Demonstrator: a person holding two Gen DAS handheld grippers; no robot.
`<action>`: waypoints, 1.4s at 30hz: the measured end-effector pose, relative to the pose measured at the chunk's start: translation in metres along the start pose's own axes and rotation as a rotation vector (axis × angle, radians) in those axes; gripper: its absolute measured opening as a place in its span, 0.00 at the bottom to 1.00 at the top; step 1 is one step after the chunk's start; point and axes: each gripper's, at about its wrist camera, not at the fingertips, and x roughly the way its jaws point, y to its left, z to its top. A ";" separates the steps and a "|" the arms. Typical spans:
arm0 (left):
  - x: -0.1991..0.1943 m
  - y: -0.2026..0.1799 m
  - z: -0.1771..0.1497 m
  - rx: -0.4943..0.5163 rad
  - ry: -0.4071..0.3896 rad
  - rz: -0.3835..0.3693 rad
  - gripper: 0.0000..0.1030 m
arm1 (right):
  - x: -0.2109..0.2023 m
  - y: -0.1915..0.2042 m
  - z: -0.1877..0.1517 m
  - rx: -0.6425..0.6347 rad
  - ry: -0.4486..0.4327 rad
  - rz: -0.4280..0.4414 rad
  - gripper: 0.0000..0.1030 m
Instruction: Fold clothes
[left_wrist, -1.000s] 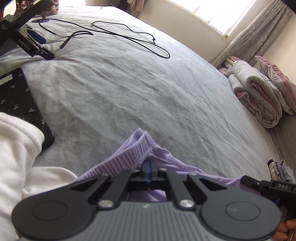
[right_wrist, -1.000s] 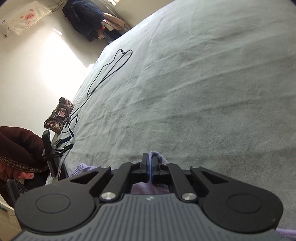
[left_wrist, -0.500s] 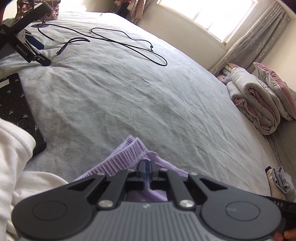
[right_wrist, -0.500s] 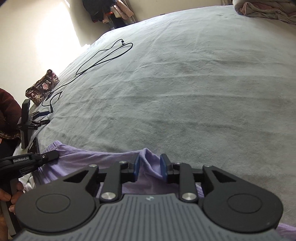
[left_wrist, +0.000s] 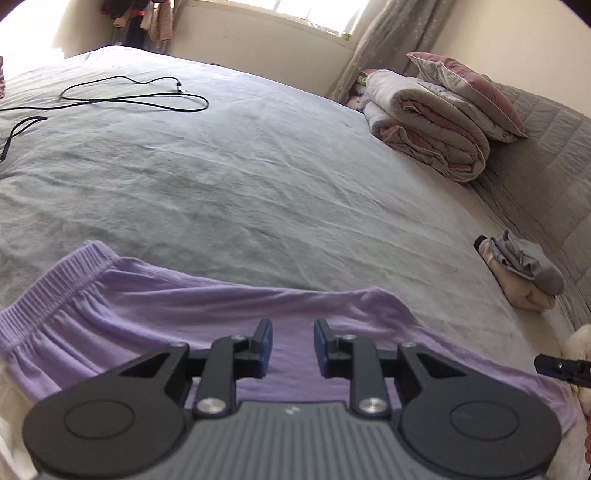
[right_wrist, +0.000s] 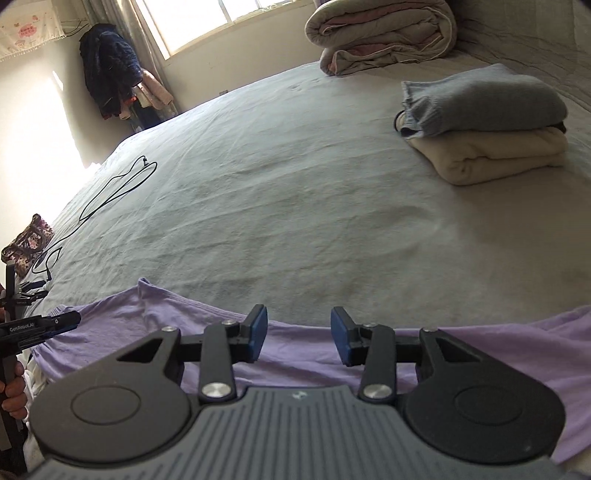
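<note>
In the right wrist view, at about nine o'clock, small white lettering on the black bar of the other handheld gripper (right_wrist: 38, 326) seems to read "GenRobot.AI", though it is small and partly blurred. The pale hanging cloth with pink print (right_wrist: 27, 31) at eleven o'clock carries marks too small to read.
</note>
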 end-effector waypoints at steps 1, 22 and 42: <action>0.002 -0.011 -0.004 0.035 0.010 -0.023 0.24 | -0.007 -0.010 -0.003 0.014 -0.007 -0.016 0.41; 0.006 -0.173 -0.101 0.505 0.130 -0.370 0.33 | -0.084 -0.103 -0.069 0.122 -0.065 -0.113 0.41; 0.002 -0.172 -0.110 0.632 0.087 -0.353 0.33 | -0.055 0.003 -0.092 -0.469 -0.023 0.077 0.42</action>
